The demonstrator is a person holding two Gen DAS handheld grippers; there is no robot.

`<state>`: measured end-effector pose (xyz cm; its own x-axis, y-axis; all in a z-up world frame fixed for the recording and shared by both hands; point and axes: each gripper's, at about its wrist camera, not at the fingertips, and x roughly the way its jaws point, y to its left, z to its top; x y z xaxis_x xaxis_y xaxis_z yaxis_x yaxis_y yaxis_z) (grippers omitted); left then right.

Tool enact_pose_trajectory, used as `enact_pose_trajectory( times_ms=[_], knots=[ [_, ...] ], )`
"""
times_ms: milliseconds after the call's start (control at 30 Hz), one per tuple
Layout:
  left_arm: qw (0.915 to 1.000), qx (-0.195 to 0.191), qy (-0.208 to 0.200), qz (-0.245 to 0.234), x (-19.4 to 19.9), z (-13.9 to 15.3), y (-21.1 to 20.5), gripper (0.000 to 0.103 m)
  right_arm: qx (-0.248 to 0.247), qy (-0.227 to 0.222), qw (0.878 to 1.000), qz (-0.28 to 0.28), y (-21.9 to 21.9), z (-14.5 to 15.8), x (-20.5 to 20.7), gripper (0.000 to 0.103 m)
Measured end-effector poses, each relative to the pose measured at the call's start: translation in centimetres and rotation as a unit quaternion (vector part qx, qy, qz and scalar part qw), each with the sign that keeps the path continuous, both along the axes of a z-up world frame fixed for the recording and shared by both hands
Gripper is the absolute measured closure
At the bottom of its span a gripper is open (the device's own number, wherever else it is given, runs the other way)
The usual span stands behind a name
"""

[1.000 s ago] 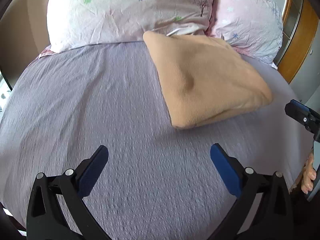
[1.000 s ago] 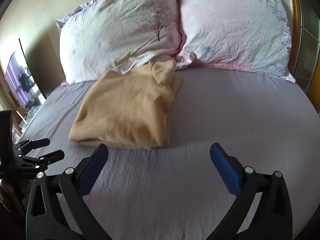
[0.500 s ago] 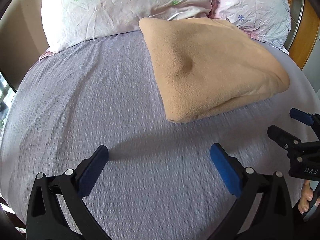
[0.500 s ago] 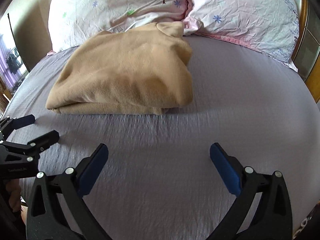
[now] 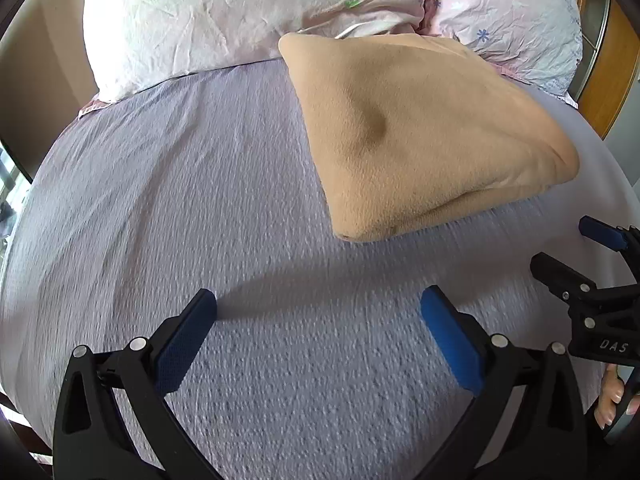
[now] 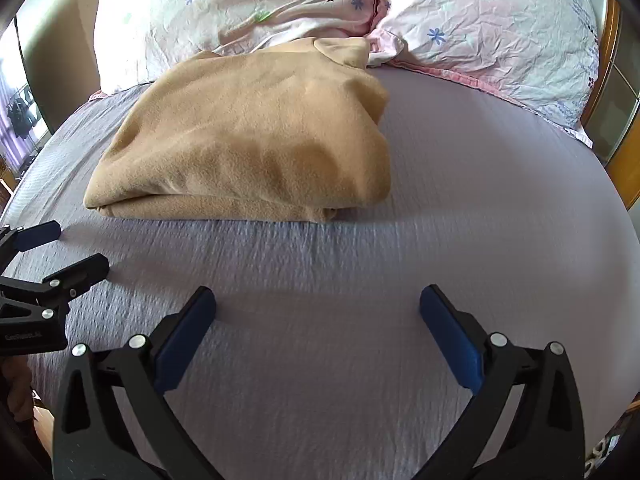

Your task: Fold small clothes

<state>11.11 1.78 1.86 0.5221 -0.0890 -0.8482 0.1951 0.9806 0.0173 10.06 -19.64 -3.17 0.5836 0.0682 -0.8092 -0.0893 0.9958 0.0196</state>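
Observation:
A tan fleece garment lies folded in a thick bundle on the lilac bed sheet, its far end against the pillows. It also shows in the right wrist view. My left gripper is open and empty, low over the sheet, short of the garment's near corner. My right gripper is open and empty, just short of the garment's near edge. Each gripper shows in the other's view: the right one at the right edge, the left one at the left edge.
Two pale floral pillows lie at the head of the bed. A wooden frame stands at the right. A beige wall is at the left. Bare sheet lies right of the garment.
Both grippers have moved forward and lower toward the garment, which now looks larger. Both stayed open. The garment has not moved.

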Motion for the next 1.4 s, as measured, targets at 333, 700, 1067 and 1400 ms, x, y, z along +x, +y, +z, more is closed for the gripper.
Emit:
enact_pose_trajectory(
  times_ms=[333, 700, 1067, 1400],
  knots=[
    [1.0000, 0.001, 0.008, 0.002, 0.08, -0.11, 0.10, 0.001, 0.000, 0.000, 1.000, 0.000, 0.01, -0.09, -0.03, 0.002],
    [0.9998, 0.004, 0.017, 0.001, 0.41, -0.18, 0.08, 0.001, 0.000, 0.000, 1.000, 0.000, 0.00, -0.13, 0.01, 0.002],
    [0.9999, 0.004, 0.017, 0.000, 0.45, -0.16, 0.11, 0.001, 0.000, 0.000, 1.000, -0.001, -0.07, -0.13, 0.08, 0.002],
    [0.9998, 0.004, 0.017, 0.001, 0.42, -0.17, 0.12, 0.001, 0.000, 0.000, 1.000, -0.001, -0.09, -0.13, 0.09, 0.002]
  ],
)
